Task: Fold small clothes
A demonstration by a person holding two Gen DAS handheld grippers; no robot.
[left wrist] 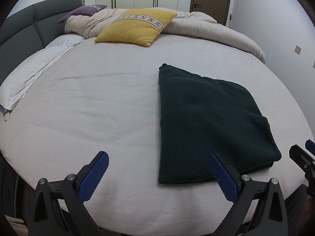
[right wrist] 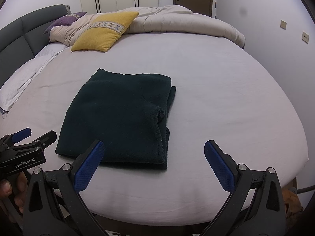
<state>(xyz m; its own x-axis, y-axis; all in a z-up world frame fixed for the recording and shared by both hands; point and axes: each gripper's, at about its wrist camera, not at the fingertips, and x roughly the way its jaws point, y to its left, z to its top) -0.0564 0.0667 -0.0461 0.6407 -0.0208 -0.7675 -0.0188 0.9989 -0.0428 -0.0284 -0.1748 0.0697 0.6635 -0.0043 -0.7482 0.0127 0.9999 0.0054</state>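
Note:
A dark green knitted garment (left wrist: 208, 122) (right wrist: 122, 118) lies folded into a flat rectangle on the pale bed sheet (left wrist: 88, 108) (right wrist: 226, 102), near the bed's front edge. My left gripper (left wrist: 158, 156) hovers open over the front edge, its right finger above the garment's near corner, nothing between its blue pads. My right gripper (right wrist: 152, 144) is open too, holding nothing, with its left finger over the garment's near edge. In the right wrist view the left gripper (right wrist: 33, 133) shows at the far left, held by a hand (right wrist: 11, 188).
A yellow cushion (left wrist: 135, 26) (right wrist: 104, 32), a purple pillow (left wrist: 84, 11) and a bunched beige duvet (left wrist: 206, 23) (right wrist: 177, 19) lie at the back. A white towel (left wrist: 33, 72) lies along the left by the grey headboard (left wrist: 19, 29). Wall and door stand behind.

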